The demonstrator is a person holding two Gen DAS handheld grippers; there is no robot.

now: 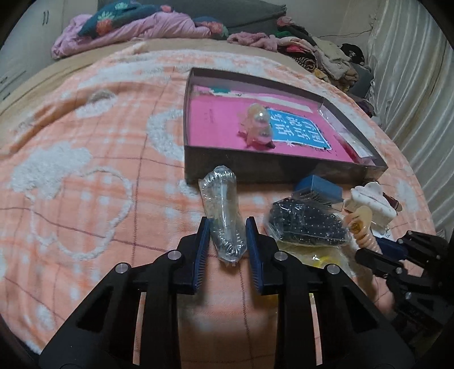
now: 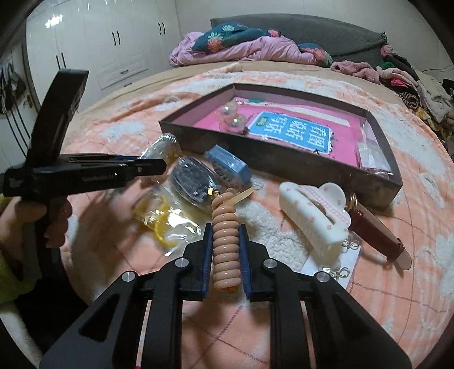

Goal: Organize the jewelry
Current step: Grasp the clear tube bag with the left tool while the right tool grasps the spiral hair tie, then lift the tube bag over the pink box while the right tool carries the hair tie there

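Note:
On the orange blanket, my left gripper is shut on a clear bag with a silver beaded piece inside; its blue pads press the bag's lower sides. The right wrist view shows that gripper from the side, the bag sticking out past its tip. My right gripper is shut on a peach spiral hair tie, which lies lengthwise between the pads. Behind them stands a shallow dark box lined with pink, holding a pearly ornament.
Between the grippers and the box lie a bag of dark beads, a small blue box, a yellow piece in plastic, a white claw clip, a dark red item and earrings on a card. Bedding is heaped at the back.

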